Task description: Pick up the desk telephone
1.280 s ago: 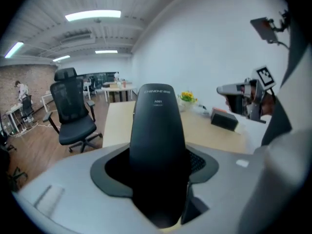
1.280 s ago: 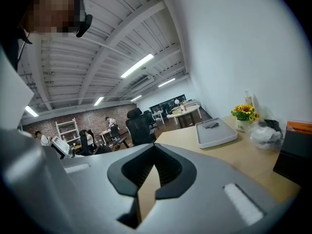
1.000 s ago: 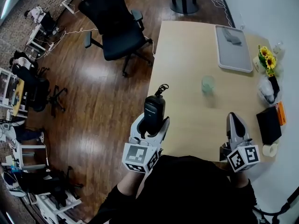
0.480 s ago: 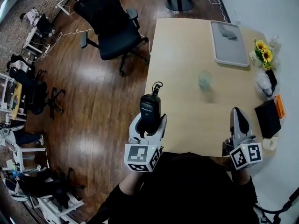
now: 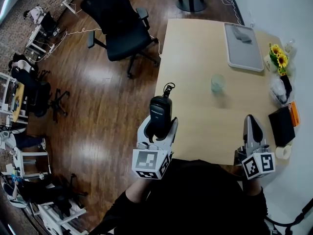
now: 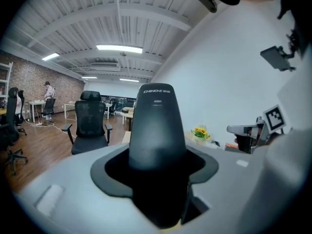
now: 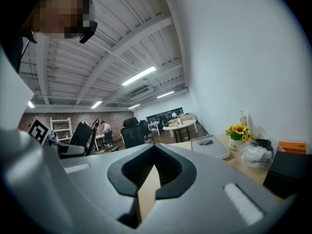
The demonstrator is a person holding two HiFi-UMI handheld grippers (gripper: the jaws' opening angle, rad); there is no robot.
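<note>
My left gripper [image 5: 157,129] is shut on a black telephone handset [image 5: 160,112], held upright over the table's left front edge. A short curl of cord [image 5: 169,88] hangs off its far end. In the left gripper view the handset [image 6: 157,130] stands between the jaws and fills the middle, with my left gripper [image 6: 157,172] closed round its lower part. My right gripper [image 5: 250,123] hovers over the table's front right, its jaws together with nothing in them. In the right gripper view the right gripper [image 7: 153,155] shows only a thin slit between the pads.
The light wooden table [image 5: 195,53] bears a grey tray [image 5: 243,47] at the back, a clear glass [image 5: 218,83] in the middle, sunflowers [image 5: 280,58], a plastic bag [image 5: 278,89], a black box [image 5: 280,126] and a tape roll [image 5: 282,152] along the right. A black office chair [image 5: 117,21] stands on the wooden floor at the left.
</note>
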